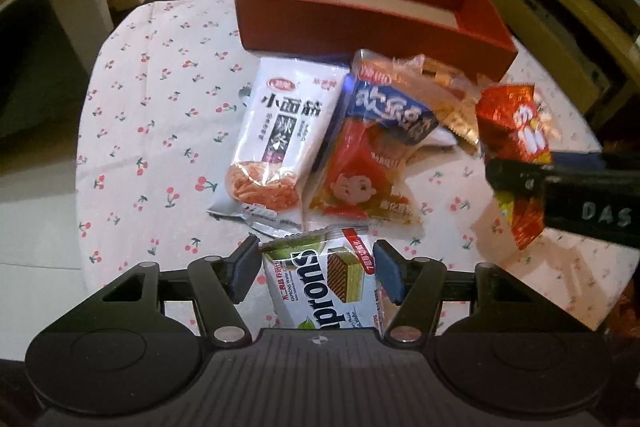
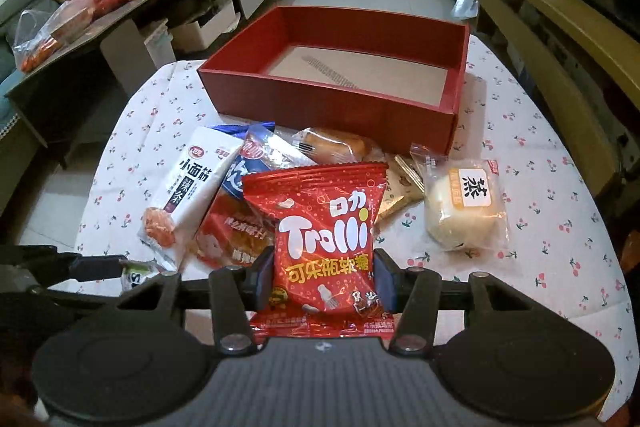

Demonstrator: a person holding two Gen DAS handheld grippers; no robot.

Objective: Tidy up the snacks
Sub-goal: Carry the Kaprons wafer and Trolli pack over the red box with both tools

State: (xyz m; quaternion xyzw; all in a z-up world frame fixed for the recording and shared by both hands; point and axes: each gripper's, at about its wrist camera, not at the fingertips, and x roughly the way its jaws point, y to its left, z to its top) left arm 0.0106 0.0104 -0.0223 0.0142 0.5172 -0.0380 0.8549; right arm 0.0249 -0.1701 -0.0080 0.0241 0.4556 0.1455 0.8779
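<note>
Your bench [image 2: 540, 155] wears a white cloth printed with cherries, and at its far side sits the red box [image 2: 332, 103], open-topped, only its cardboard floor showing inside. In front of the box the snacks lie heaped: a white spicy-strip packet [image 1: 276, 143] leaning against a red and blue crisp packet [image 1: 368, 163], with a wrapped golden bread roll [image 2: 336, 145] behind them near the box wall. Off to the right, apart from the heap, lies a pale steamed cake in clear wrap [image 2: 464, 215].

Your right tongs [image 2: 323, 277] are clamped on the red Trolli gummy bag [image 2: 320, 227], pads pressing both its side edges, the bag lifted upright above the heap. Your left tongs [image 1: 316, 271] have closed on the Kaprons wafer packet [image 1: 324, 291], nearest you on the cloth: the right pad is on its edge, the left pad close against the other.
</note>
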